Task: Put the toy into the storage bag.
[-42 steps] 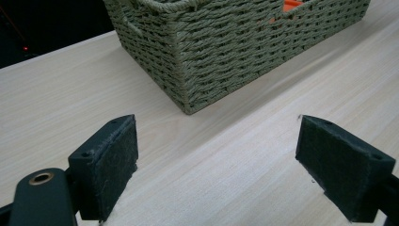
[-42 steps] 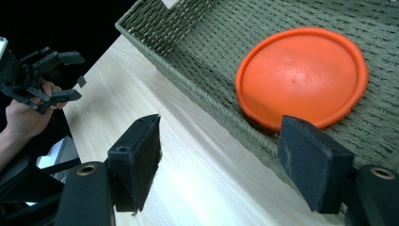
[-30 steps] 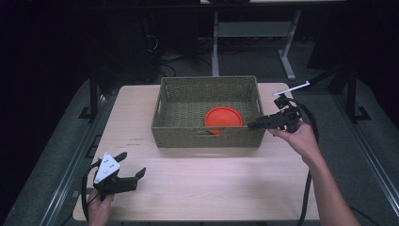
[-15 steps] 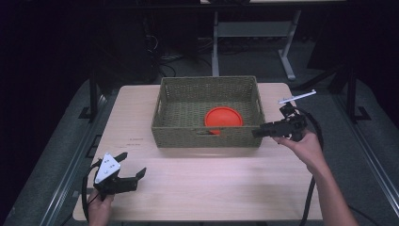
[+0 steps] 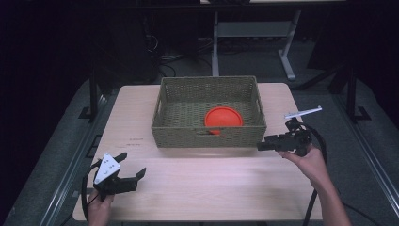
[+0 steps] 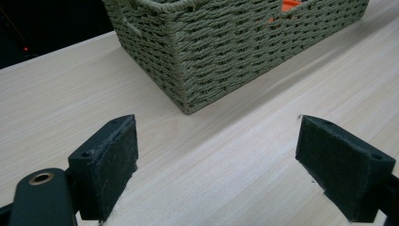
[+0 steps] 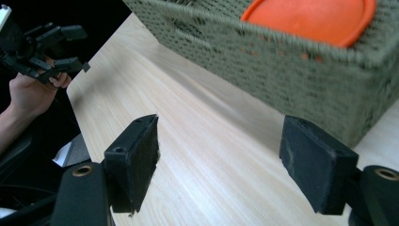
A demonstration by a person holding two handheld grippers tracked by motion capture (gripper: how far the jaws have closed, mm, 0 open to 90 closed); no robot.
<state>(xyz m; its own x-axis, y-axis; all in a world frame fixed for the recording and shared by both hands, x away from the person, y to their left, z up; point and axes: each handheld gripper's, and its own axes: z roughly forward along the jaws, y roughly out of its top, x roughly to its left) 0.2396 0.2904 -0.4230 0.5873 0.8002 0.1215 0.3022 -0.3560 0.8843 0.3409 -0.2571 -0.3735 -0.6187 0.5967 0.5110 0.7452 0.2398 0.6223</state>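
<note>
Orange and round, the flat plastic lid (image 5: pixel 223 117) lies inside the olive woven rope basket (image 5: pixel 209 136), and with the right gripper (image 5: pixel 261 146) spread empty beside the basket's near corner, left gripper (image 5: pixel 134 175) likewise spread, a careless sweep might shove the basket.

place: lab | evidence: bare wooden table (image 5: pixel 197 188); dark room; metal desk frame (image 5: pixel 254 28); floor cables (image 5: pixel 174 59)
</note>
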